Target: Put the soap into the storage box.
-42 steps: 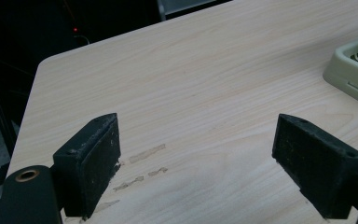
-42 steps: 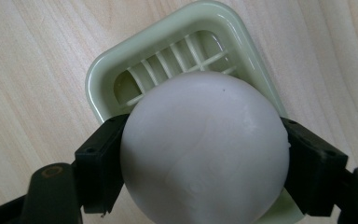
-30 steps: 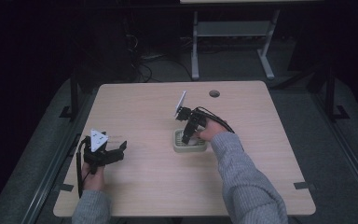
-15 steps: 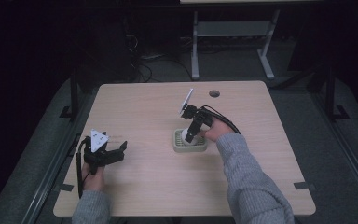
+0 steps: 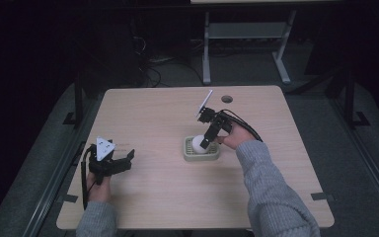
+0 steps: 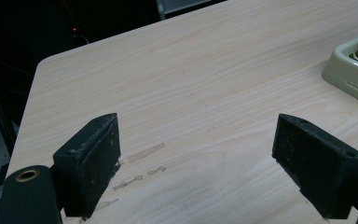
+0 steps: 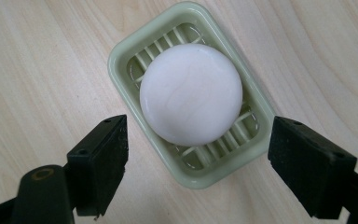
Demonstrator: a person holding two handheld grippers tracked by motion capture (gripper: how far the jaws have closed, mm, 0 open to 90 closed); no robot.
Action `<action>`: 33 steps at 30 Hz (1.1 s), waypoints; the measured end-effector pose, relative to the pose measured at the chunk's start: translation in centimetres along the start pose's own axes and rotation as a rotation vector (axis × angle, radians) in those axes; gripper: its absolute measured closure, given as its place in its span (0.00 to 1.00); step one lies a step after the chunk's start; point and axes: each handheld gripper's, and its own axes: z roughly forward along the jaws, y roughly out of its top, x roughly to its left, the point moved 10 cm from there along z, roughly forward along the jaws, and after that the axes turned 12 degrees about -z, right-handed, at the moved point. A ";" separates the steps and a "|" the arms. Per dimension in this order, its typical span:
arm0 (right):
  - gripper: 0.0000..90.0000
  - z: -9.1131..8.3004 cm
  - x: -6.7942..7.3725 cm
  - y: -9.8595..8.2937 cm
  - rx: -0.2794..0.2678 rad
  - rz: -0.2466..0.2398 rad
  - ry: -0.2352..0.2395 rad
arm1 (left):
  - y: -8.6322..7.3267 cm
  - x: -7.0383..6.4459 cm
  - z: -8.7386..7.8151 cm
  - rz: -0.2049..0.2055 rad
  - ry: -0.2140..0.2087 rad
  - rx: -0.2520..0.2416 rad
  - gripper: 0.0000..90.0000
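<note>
Right claw (image 5: 203,143) hangs above the soap dish (image 5: 202,149), pointed steeply down, jaws spread wide. In the right gripper view the jaws straddle the near end of the dish (image 7: 191,93), one on each side, nothing between them yet but air. The white round soap (image 7: 191,93) sits in the middle of the pale green slatted dish, resting on the ribs, clear of the rim all round. The dish stands slightly right of the bench's (image 5: 148,113) centre.

Left claw (image 5: 123,160) rests low at the bench's left edge, well apart from the dish, jaws also spread and holding nothing; the left gripper view catches one corner of the dish (image 6: 354,65) at far right.

Judged step: lining up to take the soap out of the dish.

Notes on doing it well:
- The jaws now sit toward the near end of the dish, not over the soap. Shift forward until the soap's widest line lies between the pads.
- Descend inside the rim; the gap looks wider than the dish, so narrow it first or the pads may land on the rim.
- Soap is smooth and rounded, likely slippery. Close at its middle height, gently, and lift straight up.
- The dish looks light and may ride up with the soap; the idle left claw could steady it.
</note>
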 end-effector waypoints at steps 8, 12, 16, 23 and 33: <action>0.21 -0.8 0.2 -0.6 -0.017 0.003 0.000 | 0.0 -0.1 0.0 -0.002 0.000 -0.002 0.17; 0.21 -1.0 0.3 -1.2 -0.026 0.024 0.006 | 0.0 0.0 0.0 -0.001 0.002 0.000 0.16; 0.22 -1.1 0.5 -1.9 -0.029 0.028 0.001 | 0.0 -0.1 0.0 0.000 0.002 -0.001 0.17; 0.22 -1.6 0.7 -2.6 -0.049 0.032 -0.001 | 0.0 -0.1 0.0 0.002 0.000 0.000 0.16; 0.22 -1.6 0.9 -4.4 -0.047 0.045 -0.007 | 0.0 -0.1 0.0 0.004 0.000 0.001 0.17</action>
